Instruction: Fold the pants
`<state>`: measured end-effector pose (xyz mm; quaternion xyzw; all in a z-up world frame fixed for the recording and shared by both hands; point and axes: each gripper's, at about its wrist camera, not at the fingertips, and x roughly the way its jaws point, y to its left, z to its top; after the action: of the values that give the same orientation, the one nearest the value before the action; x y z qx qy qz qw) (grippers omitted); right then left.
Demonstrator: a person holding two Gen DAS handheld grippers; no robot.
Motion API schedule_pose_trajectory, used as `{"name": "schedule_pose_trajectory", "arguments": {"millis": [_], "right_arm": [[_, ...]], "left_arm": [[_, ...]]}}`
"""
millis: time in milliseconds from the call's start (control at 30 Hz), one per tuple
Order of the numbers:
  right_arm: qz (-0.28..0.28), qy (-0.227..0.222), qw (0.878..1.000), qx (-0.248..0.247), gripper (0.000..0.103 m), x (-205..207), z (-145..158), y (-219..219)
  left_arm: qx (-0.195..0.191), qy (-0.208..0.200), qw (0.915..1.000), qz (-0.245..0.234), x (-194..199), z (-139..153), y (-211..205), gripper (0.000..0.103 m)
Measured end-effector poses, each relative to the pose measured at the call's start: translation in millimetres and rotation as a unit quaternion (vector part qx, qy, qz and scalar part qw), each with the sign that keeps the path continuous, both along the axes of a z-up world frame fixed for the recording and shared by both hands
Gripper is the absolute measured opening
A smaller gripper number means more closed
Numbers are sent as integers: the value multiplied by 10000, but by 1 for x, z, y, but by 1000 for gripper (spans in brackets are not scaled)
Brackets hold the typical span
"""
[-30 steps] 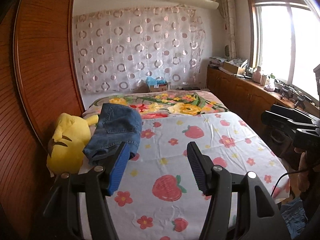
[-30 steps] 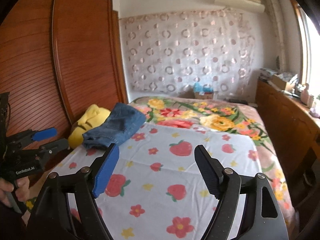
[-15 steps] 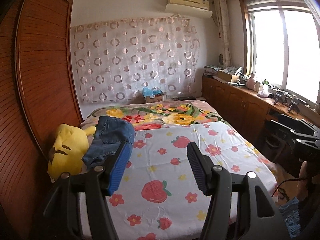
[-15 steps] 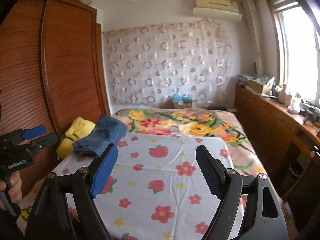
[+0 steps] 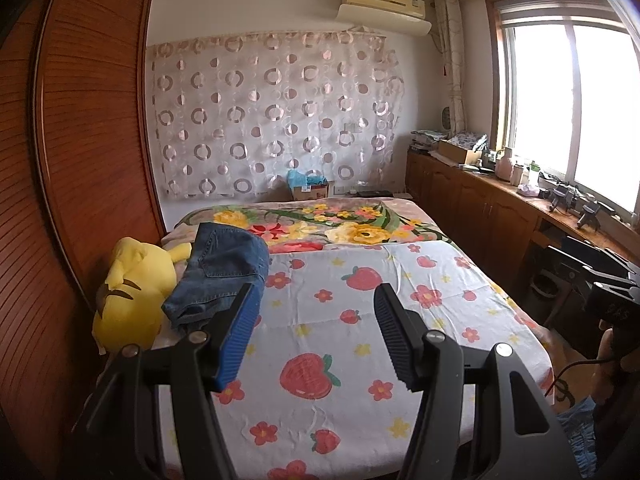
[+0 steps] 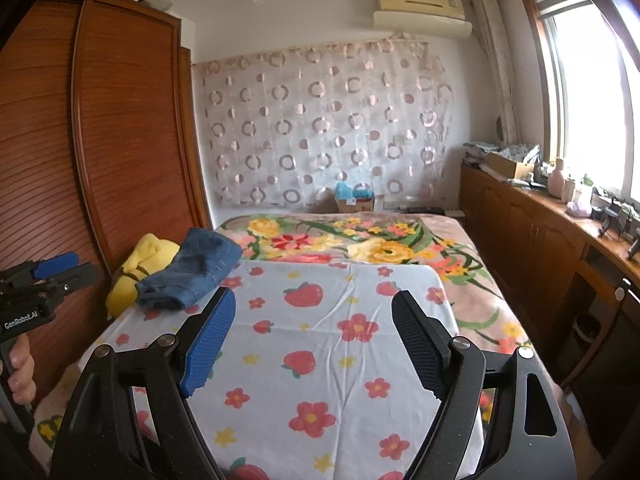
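Bed (image 5: pixel 360 408): folded pants (image 5: pixel 224 276) partly hide plush (image 5: pixel 132 292) (face cut off).

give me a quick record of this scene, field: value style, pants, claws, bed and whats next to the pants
pants: blue jeans, folded in a bundle, at the bed's left edge
beside pants: yellow plush toy, touching the jeans on the wardrobe side
bed cover: strawberry sheet over a floral blanket
left claw: open, empty, off the jeans
right claw: open, empty, above the sheet
task state: jeans look folded and set aside, nothing held
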<state>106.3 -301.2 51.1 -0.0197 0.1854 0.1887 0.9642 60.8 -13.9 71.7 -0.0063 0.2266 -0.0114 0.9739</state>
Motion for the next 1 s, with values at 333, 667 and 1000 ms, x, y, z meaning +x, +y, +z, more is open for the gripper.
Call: {"name": "schedule_pose_trajectory", "arguments": {"millis": [333, 667, 1000], "right_arm": [[13, -1, 10000, 7, 82, 0, 0, 0], [13, -11, 10000, 21, 82, 0, 0, 1], [64, -9, 10000, 19, 82, -3, -1, 4]], "left_arm": [[-17, 14, 10000, -8, 1, -1, 1, 59], [-13, 7, 10000, -2, 1, -1, 1, 59], [-21, 3, 10000, -10, 1, -1, 1, 59]]}}
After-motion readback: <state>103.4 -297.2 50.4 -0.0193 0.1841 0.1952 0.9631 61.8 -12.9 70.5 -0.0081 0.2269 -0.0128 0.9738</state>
